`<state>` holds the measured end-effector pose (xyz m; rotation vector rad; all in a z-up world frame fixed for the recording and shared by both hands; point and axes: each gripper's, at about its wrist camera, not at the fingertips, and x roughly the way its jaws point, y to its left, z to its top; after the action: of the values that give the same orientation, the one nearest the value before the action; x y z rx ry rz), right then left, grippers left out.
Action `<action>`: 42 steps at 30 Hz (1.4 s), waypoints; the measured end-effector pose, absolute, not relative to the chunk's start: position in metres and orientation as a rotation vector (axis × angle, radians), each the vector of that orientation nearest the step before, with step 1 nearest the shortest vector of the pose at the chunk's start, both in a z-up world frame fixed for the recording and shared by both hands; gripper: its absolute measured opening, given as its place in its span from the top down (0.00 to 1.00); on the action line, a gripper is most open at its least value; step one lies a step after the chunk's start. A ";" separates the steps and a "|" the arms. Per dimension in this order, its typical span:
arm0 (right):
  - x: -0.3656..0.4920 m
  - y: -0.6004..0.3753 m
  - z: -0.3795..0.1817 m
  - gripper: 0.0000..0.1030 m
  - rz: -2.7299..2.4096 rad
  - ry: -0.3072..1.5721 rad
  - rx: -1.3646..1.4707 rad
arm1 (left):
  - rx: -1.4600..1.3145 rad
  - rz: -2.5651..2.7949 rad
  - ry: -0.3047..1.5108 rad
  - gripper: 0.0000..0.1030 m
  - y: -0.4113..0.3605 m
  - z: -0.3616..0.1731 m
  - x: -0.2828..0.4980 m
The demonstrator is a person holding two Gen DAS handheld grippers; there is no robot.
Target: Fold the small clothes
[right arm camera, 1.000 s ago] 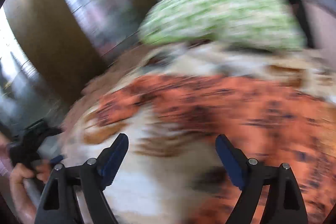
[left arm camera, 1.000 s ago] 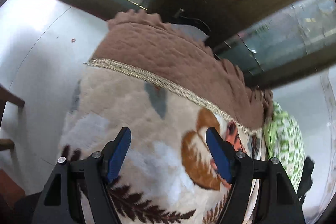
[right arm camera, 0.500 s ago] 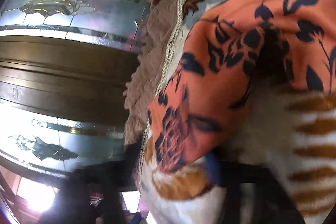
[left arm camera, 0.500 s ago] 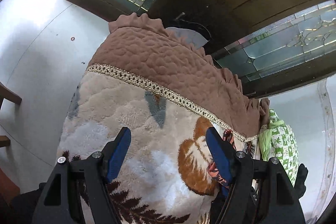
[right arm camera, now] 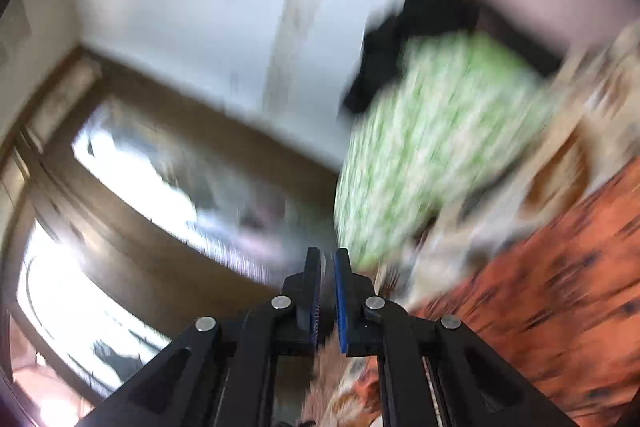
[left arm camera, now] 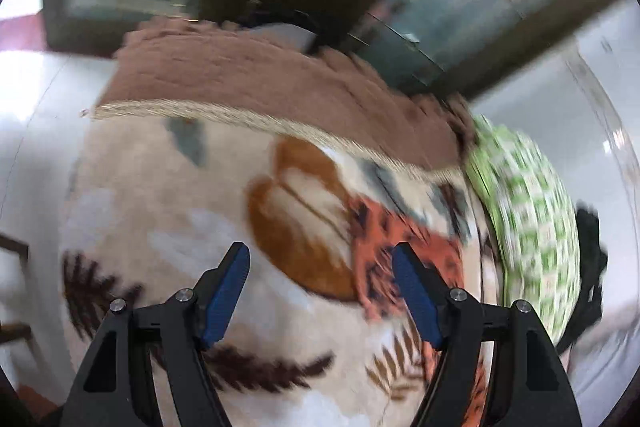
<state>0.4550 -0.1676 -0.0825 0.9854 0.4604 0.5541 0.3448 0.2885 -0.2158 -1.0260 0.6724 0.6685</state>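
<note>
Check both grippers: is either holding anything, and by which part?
Left gripper open, holding nothing. Right gripper shut; blur hides whether it pinches the orange garment's edge.

Left wrist view: close above patterned blanket [left arm camera: 160, 195], facing downward past fingers; right wrist view: beside blanket edge, facing outward; both share green-white cloth [left arm camera: 532, 227]

A plush cream blanket [left arm camera: 168, 211] with brown leaf prints and a quilted brown border [left arm camera: 256, 75] covers the carrying surface. Directly on it lie an orange black-flowered garment [left arm camera: 400, 239], a green-and-white patterned cloth [left arm camera: 532, 227], and beyond that a black cloth [left arm camera: 592, 251].
</note>
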 end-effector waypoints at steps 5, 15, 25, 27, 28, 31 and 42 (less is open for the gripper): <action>0.403 -0.259 -0.075 0.91 0.381 0.507 0.845 | -1.081 0.676 0.724 0.28 0.276 -0.228 0.343; 0.429 -0.078 -0.173 0.83 0.682 0.952 0.570 | -1.128 0.908 0.566 0.27 0.335 -0.219 0.286; 0.471 0.091 -0.242 0.21 0.849 1.134 0.721 | -1.230 0.875 0.617 0.27 0.357 -0.241 0.291; 0.483 0.109 -0.254 0.26 0.824 1.148 0.734 | -1.229 0.873 0.618 0.27 0.358 -0.241 0.292; 0.489 0.117 -0.259 0.32 0.810 1.155 0.727 | -1.233 0.875 0.612 0.27 0.357 -0.240 0.291; 0.505 0.138 -0.269 0.74 0.796 1.203 0.675 | -1.236 0.878 0.611 0.27 0.358 -0.241 0.291; 0.498 0.009 -0.164 0.94 0.795 0.726 0.945 | -1.149 0.809 0.638 0.27 0.330 -0.229 0.313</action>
<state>0.4976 0.0086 -0.1641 0.9446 0.7263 0.7950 0.3126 0.3303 -0.2286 -1.1488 0.6380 0.8086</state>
